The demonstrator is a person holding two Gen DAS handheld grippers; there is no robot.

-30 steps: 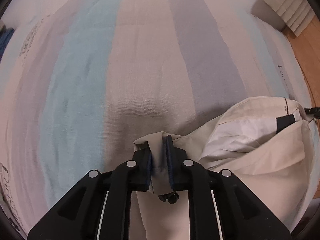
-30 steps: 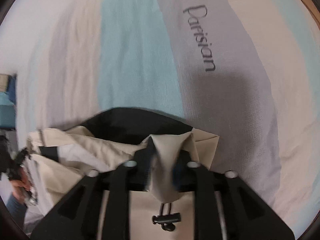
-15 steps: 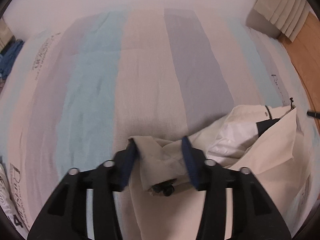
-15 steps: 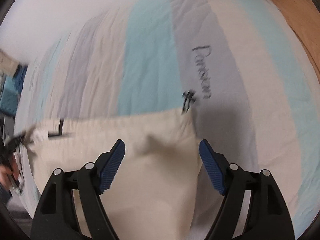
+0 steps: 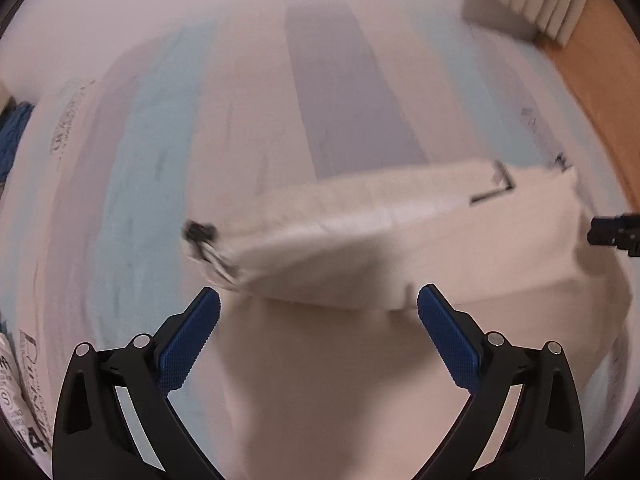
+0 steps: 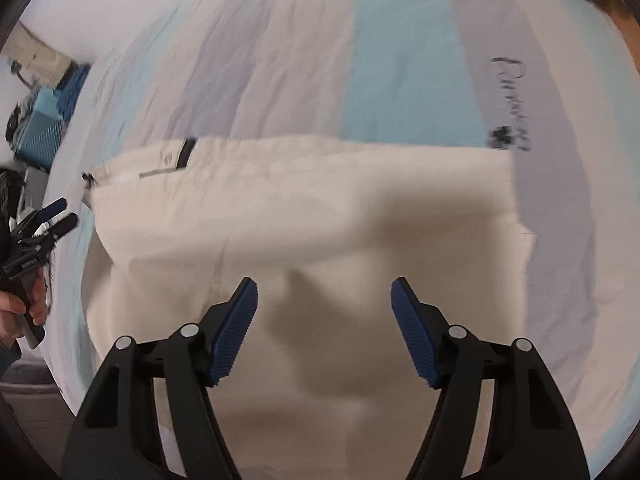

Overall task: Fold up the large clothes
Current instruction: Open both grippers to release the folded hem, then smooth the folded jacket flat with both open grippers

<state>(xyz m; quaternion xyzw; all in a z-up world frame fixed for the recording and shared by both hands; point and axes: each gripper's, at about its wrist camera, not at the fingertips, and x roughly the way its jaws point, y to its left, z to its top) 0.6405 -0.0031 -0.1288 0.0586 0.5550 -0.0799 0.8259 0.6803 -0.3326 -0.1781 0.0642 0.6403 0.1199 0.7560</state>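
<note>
1. Now the cream garment (image 5: 400,240) lies flat on the striped bedsheet (image 5: 248,112), with its upper part folded down over its lower part, so one fold looks made.
2. Left of the garment, in the right wrist view, a person's hand (image 6: 20,308) holds the left gripper (image 6: 56,216) just beside the garment's left edge, clear of the cloth.
3. In its own view the left gripper (image 5: 318,308) stands over the garment's near part. Its jaws are opening and already very wide, with nothing pinched between the blue pads (image 5: 188,344); I judge it lets the cloth settle.
4. At the garment's left corner a black cord stopper (image 5: 200,232) hangs just outside the fold.
5. Over the garment's middle the right gripper (image 6: 324,296) points down. Its jaws are partly open and closing, but the pads (image 6: 236,324) grip no cloth; the fabric only lies below them.
6. Right of the garment, the sheet's printed lettering (image 6: 512,92) stays uncovered, so room remains there for a next fold.
</note>
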